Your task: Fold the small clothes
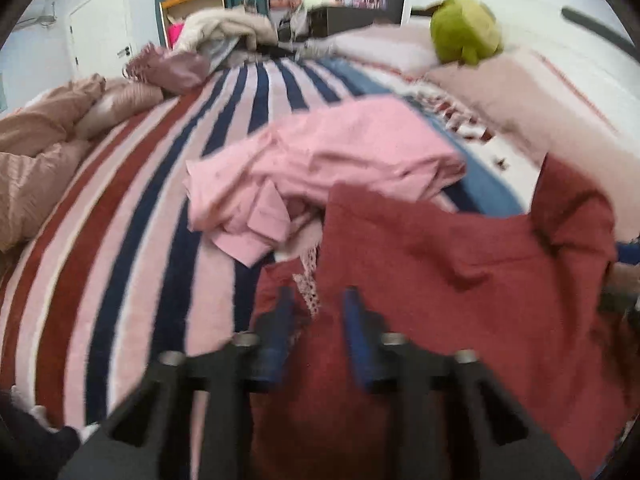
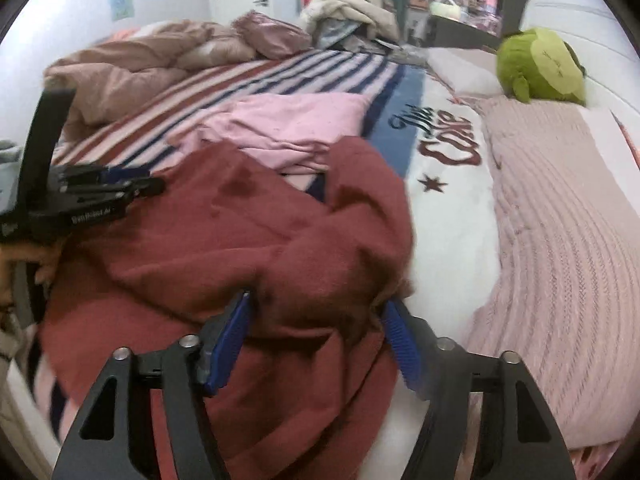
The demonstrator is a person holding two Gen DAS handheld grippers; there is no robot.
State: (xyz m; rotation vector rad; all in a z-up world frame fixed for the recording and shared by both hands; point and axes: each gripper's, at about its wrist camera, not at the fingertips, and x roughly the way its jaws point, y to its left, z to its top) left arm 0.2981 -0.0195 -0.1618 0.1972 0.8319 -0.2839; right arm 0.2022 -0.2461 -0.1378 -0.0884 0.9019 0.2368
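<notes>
A dark red garment [image 1: 452,264] lies rumpled on the striped bedspread [image 1: 132,216], partly over a crumpled pink garment [image 1: 320,168]. My left gripper [image 1: 318,300] has its blue fingers a little apart, with red cloth and a strip of lace trim [image 1: 308,280] between them. In the right wrist view, my right gripper [image 2: 316,308] is wide open around a bunched fold of the red garment [image 2: 248,248]. The left gripper [image 2: 120,188] shows there at the left, over the red cloth. The pink garment [image 2: 288,128] lies behind.
A green plush toy [image 2: 540,66] sits on a pink knitted blanket [image 2: 568,232] at the right. A brown duvet [image 2: 120,68] is heaped at the far left. A clothes pile [image 2: 348,12] lies at the bed's far end. A white headboard [image 2: 580,20] is behind the toy.
</notes>
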